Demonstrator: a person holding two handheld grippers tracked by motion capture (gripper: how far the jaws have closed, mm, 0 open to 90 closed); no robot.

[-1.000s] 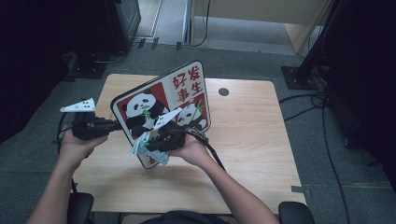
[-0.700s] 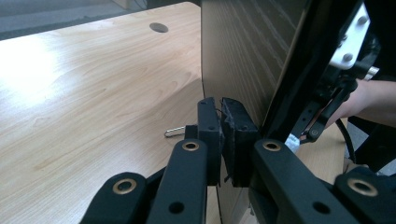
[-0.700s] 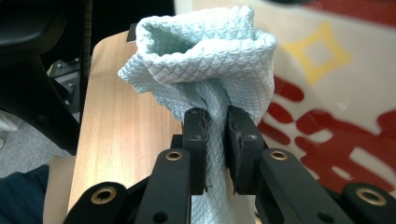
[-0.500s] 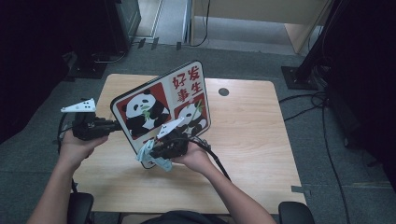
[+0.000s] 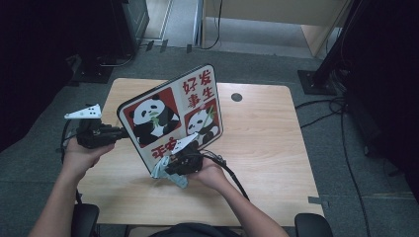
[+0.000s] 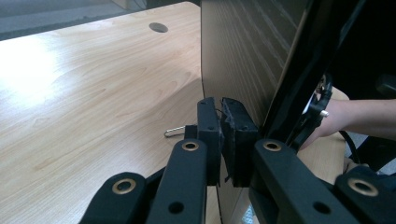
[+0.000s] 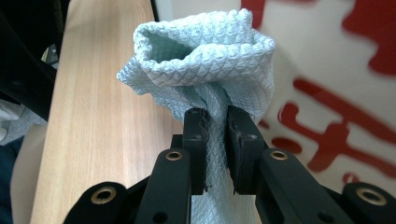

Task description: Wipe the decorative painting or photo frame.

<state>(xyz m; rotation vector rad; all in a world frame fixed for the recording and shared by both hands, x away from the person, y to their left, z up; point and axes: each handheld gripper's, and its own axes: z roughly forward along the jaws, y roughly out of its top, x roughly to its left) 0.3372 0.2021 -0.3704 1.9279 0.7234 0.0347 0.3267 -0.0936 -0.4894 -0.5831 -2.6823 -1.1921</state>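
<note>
A board printed with two pandas and red characters stands tilted on its lower edge on the wooden table. My left gripper is shut on the board's left edge; in the left gripper view the pads pinch the thin edge of the board, seen from its brown back. My right gripper is at the board's lower front corner, shut on a light blue cloth. The right gripper view shows the bunched cloth between the jaws, against the printed face.
A round cable hole sits near the table's far edge. A small wire loop lies on the table beside the board. A black stand base and cables are on the floor to the right.
My right gripper has slid the cloth down the board's face, from the lower panda panel to the bottom corner. The left gripper and the board have kept still.
</note>
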